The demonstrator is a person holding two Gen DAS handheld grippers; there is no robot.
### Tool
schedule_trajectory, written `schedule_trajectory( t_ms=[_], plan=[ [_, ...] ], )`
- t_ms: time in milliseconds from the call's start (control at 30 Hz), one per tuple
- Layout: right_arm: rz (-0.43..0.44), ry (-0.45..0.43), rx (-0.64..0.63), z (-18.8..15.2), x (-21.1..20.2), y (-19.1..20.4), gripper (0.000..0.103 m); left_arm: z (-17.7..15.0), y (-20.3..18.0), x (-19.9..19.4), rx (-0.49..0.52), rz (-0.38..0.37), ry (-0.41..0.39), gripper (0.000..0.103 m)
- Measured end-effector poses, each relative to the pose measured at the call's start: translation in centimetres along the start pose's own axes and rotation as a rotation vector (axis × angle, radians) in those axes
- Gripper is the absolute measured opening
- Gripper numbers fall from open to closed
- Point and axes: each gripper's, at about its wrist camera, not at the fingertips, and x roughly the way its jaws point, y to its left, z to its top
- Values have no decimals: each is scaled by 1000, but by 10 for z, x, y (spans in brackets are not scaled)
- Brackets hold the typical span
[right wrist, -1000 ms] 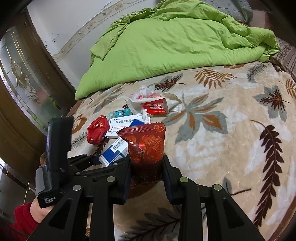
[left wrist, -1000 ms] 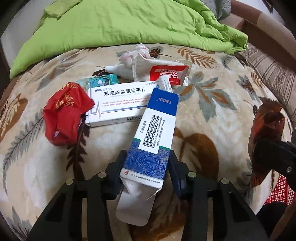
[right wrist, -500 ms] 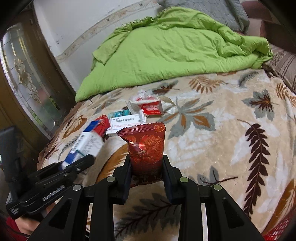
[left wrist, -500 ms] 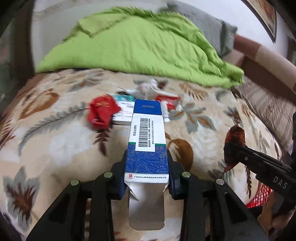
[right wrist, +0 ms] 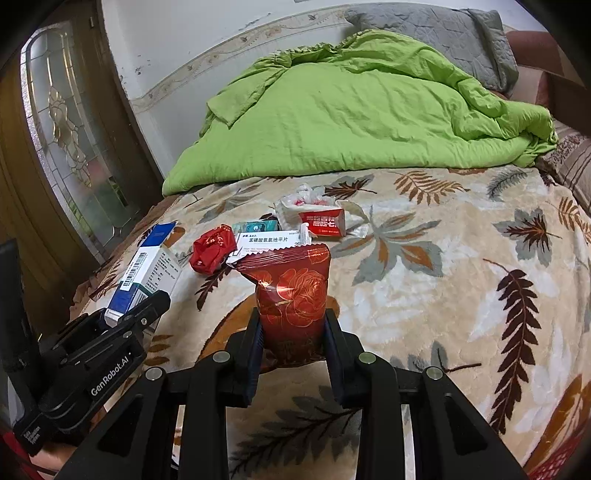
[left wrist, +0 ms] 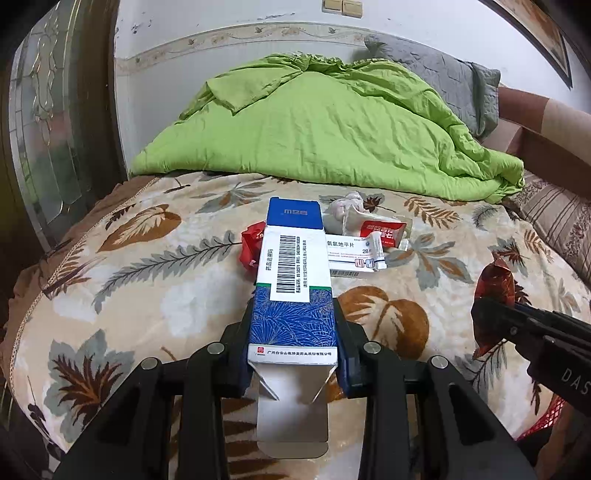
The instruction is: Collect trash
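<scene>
My left gripper (left wrist: 293, 339) is shut on a blue and white medicine box (left wrist: 293, 273) with an open bottom flap, held above the bed; the box also shows in the right wrist view (right wrist: 147, 273). My right gripper (right wrist: 291, 339) is shut on a dark red snack packet (right wrist: 291, 291), which also shows at the right of the left wrist view (left wrist: 495, 291). On the leaf-patterned blanket (right wrist: 424, 295) lie a crumpled red wrapper (right wrist: 212, 249), a white medicine box (right wrist: 267, 242), a small teal box (right wrist: 255, 225), a red and white packet (right wrist: 325, 221) and a crumpled white bag (right wrist: 301, 199).
A bunched green quilt (right wrist: 362, 107) and a grey pillow (right wrist: 443, 26) lie at the back of the bed. A wooden door with patterned glass (right wrist: 62, 122) stands at the left. A red mesh basket (left wrist: 543, 421) shows at the lower right by the bed edge.
Both grippers have lifted and drawn back from the trash pile, each still holding its item. The left gripper carried the blue box up off the blanket and levelled out.
</scene>
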Motion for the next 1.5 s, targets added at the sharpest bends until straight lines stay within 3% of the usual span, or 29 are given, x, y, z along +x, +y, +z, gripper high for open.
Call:
schedule_trajectory(
  t_ms=[1500],
  plan=[
    [-1,8,8,1,4,-3,33,0,-8,-4,42,30,-39,33]
  ],
)
